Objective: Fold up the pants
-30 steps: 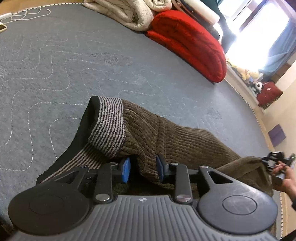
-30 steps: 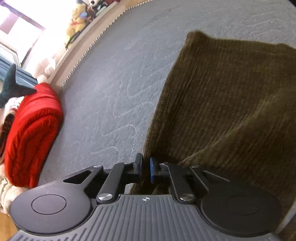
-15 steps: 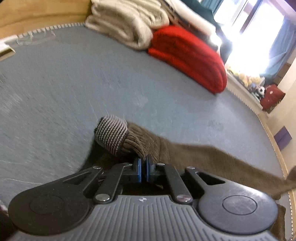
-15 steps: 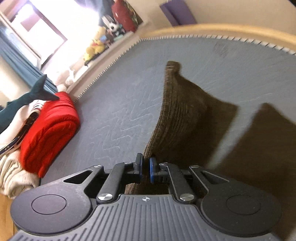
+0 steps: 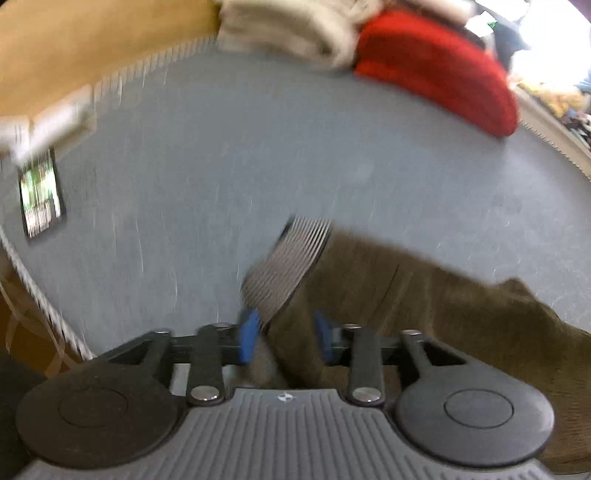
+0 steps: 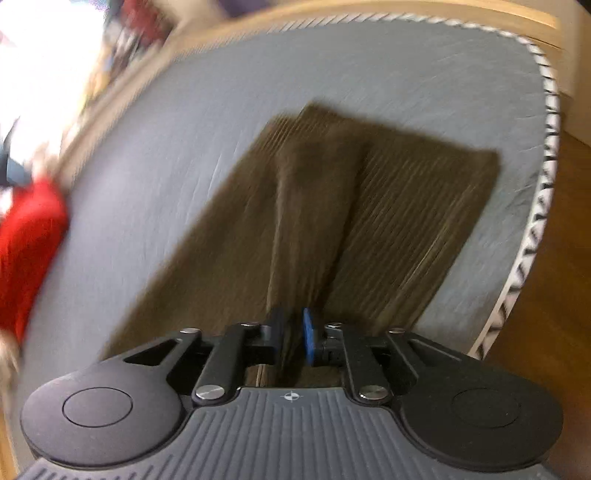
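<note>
The brown corduroy pants (image 5: 443, 306) lie on the grey quilted mat (image 5: 258, 147), their grey striped waistband (image 5: 288, 273) turned up just ahead of my left gripper (image 5: 284, 336). The left jaws stand apart with the waistband cloth loose between them. In the right wrist view the pants (image 6: 332, 206) stretch away from me, folded lengthwise, with the legs lying together. My right gripper (image 6: 293, 338) has its jaws slightly apart with a fold of pants cloth between them. Both views are blurred by motion.
A red folded blanket (image 5: 439, 70) and a beige blanket (image 5: 295, 26) lie at the mat's far side. A phone (image 5: 40, 192) lies near the left rim. The mat's stitched edge (image 6: 535, 221) and wooden floor (image 6: 561, 258) are to the right.
My left gripper has opened after being shut on the waistband. My right gripper has opened a little. The lifted pants have come down and now lie flat on the mat.
</note>
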A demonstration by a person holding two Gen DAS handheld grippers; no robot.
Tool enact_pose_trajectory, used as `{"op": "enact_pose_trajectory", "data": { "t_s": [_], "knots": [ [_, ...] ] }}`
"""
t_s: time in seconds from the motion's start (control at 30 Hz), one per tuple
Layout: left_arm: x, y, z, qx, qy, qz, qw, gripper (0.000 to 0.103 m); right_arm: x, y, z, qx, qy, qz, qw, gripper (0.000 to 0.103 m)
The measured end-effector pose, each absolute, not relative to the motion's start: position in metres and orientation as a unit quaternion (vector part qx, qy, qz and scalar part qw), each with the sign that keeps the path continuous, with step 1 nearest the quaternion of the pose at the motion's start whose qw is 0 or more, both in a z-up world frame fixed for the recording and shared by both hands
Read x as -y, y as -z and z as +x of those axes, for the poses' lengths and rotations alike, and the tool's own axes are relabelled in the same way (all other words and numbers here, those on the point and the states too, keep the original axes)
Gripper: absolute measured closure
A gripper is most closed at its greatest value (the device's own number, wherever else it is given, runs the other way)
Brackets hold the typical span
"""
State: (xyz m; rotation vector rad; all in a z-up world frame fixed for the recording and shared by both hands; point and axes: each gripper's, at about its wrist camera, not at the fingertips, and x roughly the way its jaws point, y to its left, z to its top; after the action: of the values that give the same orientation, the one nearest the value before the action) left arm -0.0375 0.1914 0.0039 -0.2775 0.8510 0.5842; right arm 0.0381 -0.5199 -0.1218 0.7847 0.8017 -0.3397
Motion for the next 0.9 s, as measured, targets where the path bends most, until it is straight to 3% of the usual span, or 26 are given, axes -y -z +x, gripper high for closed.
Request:
{"op": "enact_pose_trajectory", "data": {
  "t_s": [0.03,0.27,0.4,0.57,0.7,0.73,0.77,0.9],
  "knots": [
    [-0.181,-0.009,-0.035,-0.391,-0.271,-0.114,0.872,0.057,0.532,0.122,0.039,-0.363,0.167,0.391,0.829,0.069],
    [-0.118,0.007,-0.01,-0.427,-0.08,-0.11,0.894,0.056,0.571,0.126,0.065,-0.32,0.193,0.414,0.83,0.063],
    [-0.071,0.033,0.001,-0.493,0.018,-0.078,0.866,0.056,0.55,0.129,0.093,-0.351,0.169,0.344,0.854,0.057],
    [-0.045,0.069,0.0,-0.568,0.016,-0.013,0.823,0.056,0.531,0.136,0.119,-0.402,0.133,0.256,0.869,0.036],
    [-0.049,0.067,0.006,-0.572,0.006,-0.036,0.819,0.056,0.518,0.144,0.129,-0.436,0.148,0.182,0.869,0.042],
    [-0.052,0.067,0.011,-0.573,0.003,-0.042,0.818,0.056,0.518,0.143,0.126,-0.44,0.16,0.159,0.869,0.056],
    [-0.054,0.066,0.016,-0.573,0.001,-0.044,0.818,0.056,0.523,0.14,0.121,-0.436,0.182,0.147,0.869,0.064],
    [-0.057,0.057,0.019,-0.554,-0.011,-0.041,0.832,0.056,0.57,0.129,0.079,-0.368,0.26,0.289,0.845,0.065]
  ]
}}
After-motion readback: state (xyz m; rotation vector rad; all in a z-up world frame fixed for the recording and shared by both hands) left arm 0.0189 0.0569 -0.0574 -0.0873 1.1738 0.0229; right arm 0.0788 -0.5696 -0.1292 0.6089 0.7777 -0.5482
